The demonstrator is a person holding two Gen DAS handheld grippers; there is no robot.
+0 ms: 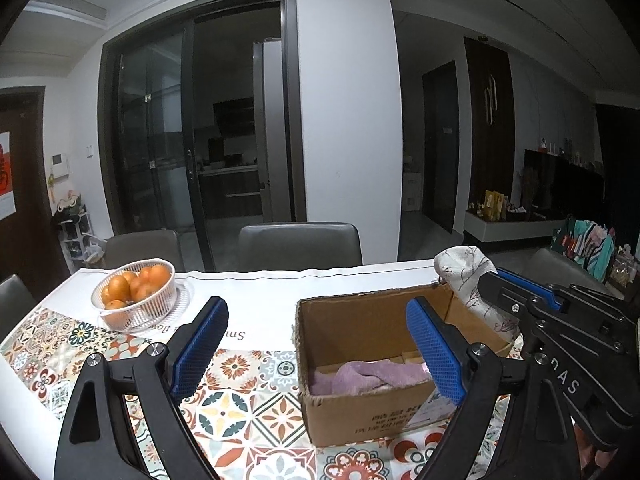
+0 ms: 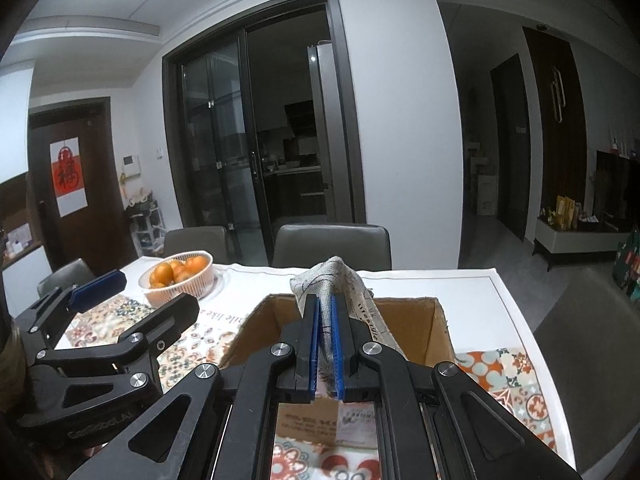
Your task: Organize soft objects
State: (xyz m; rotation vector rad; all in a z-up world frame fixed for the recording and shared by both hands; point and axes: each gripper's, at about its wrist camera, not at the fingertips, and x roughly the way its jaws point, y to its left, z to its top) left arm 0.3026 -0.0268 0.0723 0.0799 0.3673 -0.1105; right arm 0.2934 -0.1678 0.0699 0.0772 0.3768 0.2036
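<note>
At the far left of the table [image 1: 360, 276], a white mesh basket [image 1: 134, 300] of oranges [image 1: 138, 282] sits on the pale part of the tablecloth [image 1: 236, 368], whose near half carries a patterned tile print. Two grey chair backs [image 1: 300, 246] stand behind the table's far edge, with dark glass sliding doors [image 1: 192, 132] beyond them.

The left gripper [image 1: 318, 350] hangs over the table with its blue-padded fingers [image 1: 198, 346] spread wide and nothing between them; its right finger overlaps the near right part of the cardboard box [image 1: 360, 408] in the left wrist view, hiding part of the interior.

The open box stands right of centre on the tiled print. A purple towel [image 1: 360, 376] lies crumpled on its floor, toward the near wall.

Further right, the right gripper [image 2: 327, 340] is closed tight on a white cloth with a printed branch pattern [image 2: 336, 280], held above the box's right side; its folded end sticks up past the fingertips while the rest hangs down by the box. The right gripper's black frame covers the box's right corner in the left wrist view.

At the far right, a low TV cabinet [image 1: 516, 224] with small packets stands against the wall.
</note>
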